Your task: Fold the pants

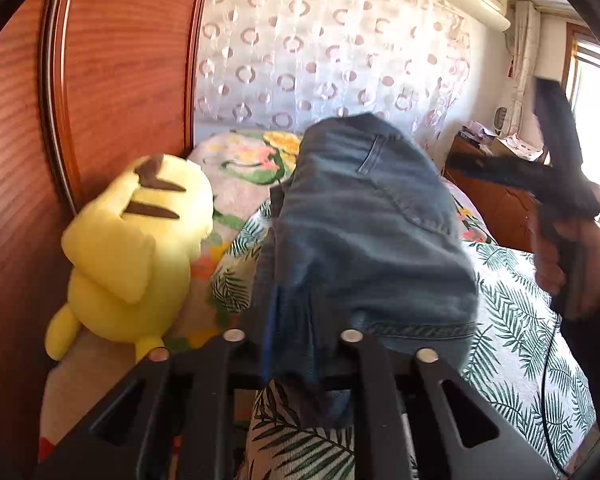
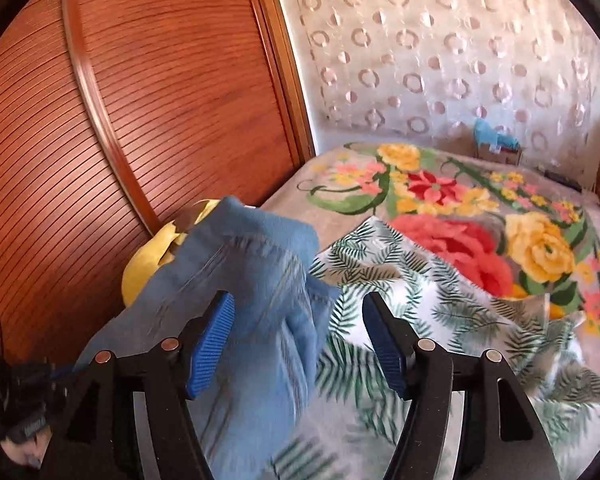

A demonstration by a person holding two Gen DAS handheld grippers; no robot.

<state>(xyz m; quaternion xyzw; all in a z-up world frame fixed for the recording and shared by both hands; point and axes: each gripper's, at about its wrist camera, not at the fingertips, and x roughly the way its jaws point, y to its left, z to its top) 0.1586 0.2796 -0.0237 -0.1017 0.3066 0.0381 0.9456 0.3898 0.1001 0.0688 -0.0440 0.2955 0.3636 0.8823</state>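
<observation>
Presently counted, one slatted wooden wardrobe front [image 2: 160,100], closing off the left side of the bed. One ring-patterned curtain [image 1: 320,48] behind the headboard end.

One bed [image 2: 572,188], carrying two covers: a floral blanket [image 2: 460,208] at the far end and a leaf-print sheet [image 2: 440,292] nearer, rumpled, its far edge overlapping the blanket.

One pair of pants [image 1: 360,232], blue denim, bunched and raised in a hump above the leaf-print sheet, one hem seam and one back pocket showing. Left edge just beside the plush toy; right edge falling toward bare sheet.

One yellow plush toy [image 1: 132,248], leaning against the wardrobe front, half hidden behind the denim in the right wrist view.

Two grippers. Left gripper [image 1: 296,360]: fingers set narrow, denim draped over and between them, pads covered by cloth; cannot tell whether pressing on it. Right gripper [image 2: 298,308]: blue-padded fingers [image 2: 214,336] standing wide, nothing clamped, denim brushing the left pad only, right pad over bare sheet. Seen also from the left wrist, raised at the right and carried by one hand [image 1: 560,256].

Open room: broad stretch of sheet and blanket to the right of the pants. Tight on the left, with toy and wardrobe close.
</observation>
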